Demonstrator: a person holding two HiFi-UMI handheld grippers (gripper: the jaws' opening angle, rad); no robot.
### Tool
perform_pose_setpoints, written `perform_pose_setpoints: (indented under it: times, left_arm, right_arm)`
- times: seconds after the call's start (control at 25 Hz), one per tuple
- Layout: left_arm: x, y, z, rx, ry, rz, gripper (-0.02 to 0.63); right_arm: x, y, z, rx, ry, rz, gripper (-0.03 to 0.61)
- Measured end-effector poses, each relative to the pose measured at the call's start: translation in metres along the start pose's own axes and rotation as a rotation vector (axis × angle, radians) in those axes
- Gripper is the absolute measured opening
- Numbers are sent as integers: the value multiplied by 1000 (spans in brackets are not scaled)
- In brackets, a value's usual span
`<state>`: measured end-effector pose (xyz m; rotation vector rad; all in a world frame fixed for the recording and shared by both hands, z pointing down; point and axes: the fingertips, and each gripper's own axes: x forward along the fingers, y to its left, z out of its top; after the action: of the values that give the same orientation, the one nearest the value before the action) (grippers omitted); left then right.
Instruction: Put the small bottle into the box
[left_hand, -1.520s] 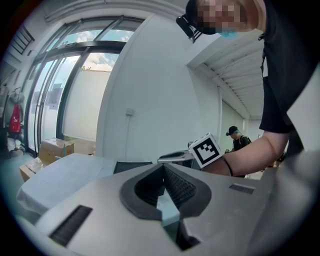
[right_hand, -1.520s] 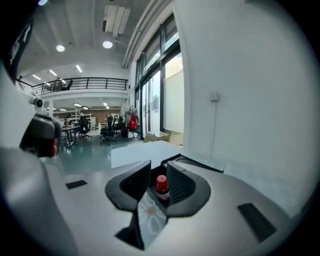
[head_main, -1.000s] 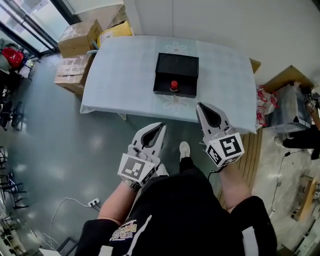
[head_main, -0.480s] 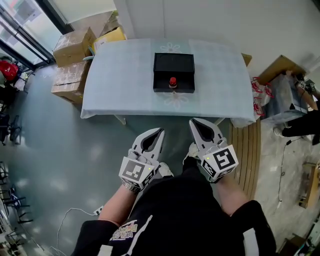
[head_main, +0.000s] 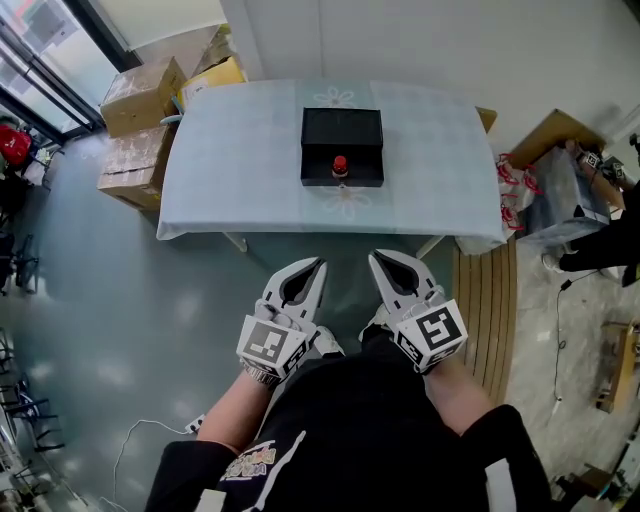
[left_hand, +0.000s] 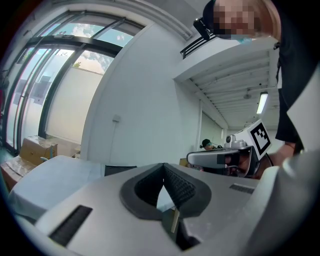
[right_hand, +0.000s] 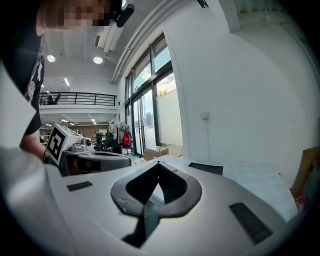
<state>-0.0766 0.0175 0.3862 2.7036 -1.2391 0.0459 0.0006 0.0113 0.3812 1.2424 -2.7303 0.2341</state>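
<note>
- White wall (head_main: 450, 40) behind table (head_main: 230, 170); table has pale blue cloth w/ flower print.
- Floor (head_main: 110, 300) grey, glossy, reflects light.
- Cardboard boxes (head_main: 140, 95) stacked on floor at table's left end, near tall dark-framed windows (left_hand: 45, 75).
- Wood slat strip (head_main: 492, 300) on floor, rt of table.
- Ceiling lights (right_hand: 98, 60) on; railed balcony (right_hand: 80, 98) in bkgd.
- Power strip (head_main: 196, 425) w/ white cable on floor, lower left.

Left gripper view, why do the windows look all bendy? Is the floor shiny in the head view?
Left gripper view: the wide-angle lens bows the window frames and darkens the corners. Head view: yes, the grey floor shows soft pale glare patches.
</note>
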Motion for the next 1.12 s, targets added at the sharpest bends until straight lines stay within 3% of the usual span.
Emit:
perform_pose_setpoints:
  times: [1.12]
  left_arm:
    - [21, -3, -10, -8, 20, -10, 6]
  right_arm:
    - [5, -14, -9, 8, 17, 12, 8]
